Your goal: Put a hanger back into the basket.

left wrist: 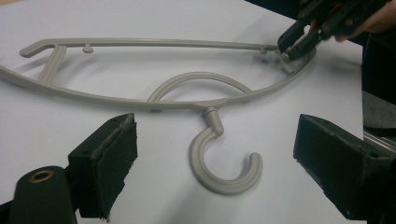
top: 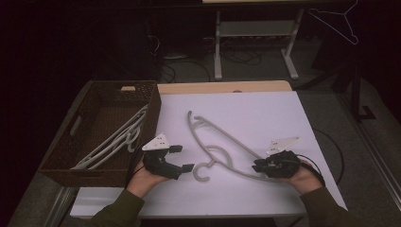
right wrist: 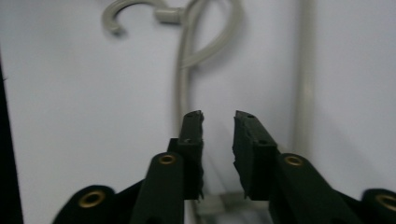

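On white table [top: 283, 113], grey plastic hanger [top: 222, 142] lies flat

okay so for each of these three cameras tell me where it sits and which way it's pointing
High view: above the person's side, facing forward and down on the table; forearms and both hands enter from below.
Left gripper view: on the left gripper, facing the hanger; own wide-apart jaws show.
Right gripper view: on the right gripper, looking along the hanger's end; own jaws show.
Shared: all three see the hanger.
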{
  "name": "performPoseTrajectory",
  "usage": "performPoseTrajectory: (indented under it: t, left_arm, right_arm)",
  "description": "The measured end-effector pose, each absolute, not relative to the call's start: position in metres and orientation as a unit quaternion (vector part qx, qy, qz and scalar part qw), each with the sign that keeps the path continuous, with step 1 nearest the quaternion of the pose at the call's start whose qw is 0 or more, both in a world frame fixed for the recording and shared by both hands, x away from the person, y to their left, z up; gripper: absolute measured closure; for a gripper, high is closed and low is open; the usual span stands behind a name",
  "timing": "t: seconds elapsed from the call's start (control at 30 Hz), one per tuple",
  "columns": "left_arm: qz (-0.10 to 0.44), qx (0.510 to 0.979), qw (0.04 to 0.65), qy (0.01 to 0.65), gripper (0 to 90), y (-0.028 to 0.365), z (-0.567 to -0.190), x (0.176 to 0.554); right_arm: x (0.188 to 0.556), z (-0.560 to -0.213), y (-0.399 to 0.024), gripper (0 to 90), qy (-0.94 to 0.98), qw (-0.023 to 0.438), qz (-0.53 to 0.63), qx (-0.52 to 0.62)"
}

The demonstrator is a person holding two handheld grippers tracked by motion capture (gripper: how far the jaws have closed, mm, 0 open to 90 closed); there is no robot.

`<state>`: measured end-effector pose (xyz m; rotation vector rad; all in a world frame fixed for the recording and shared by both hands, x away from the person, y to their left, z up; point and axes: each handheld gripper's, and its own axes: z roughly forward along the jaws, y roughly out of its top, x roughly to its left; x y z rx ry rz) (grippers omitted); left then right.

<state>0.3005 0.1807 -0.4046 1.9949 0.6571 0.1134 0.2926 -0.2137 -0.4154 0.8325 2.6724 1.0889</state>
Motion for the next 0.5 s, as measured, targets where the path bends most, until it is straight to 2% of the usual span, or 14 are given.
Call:
performPoseTrajectory:
  t: [0.03,0.23,0.5]
  left_arm:
    - [0.046,0.824,0.496,0.271,13.3,0.180,-0.405,0.300]
    - [0.046,0.830,0.489,0.264,13.3,0.178,-0.407,0.300]
    - [0.044,0.832,0.485,0.266,13.3,0.177,-0.411,0.301]
  right_arm:
    - [0.292,-0.414,-0.224,81.4,0.885,0.081,0.356,0.290]
    - [0.284,-0.413,-0.246,88.8,0.875,0.089,0.352,0.319]
    - [0.275,-0.428,-0.245,89.6,0.880,0.075,0.336,0.326]
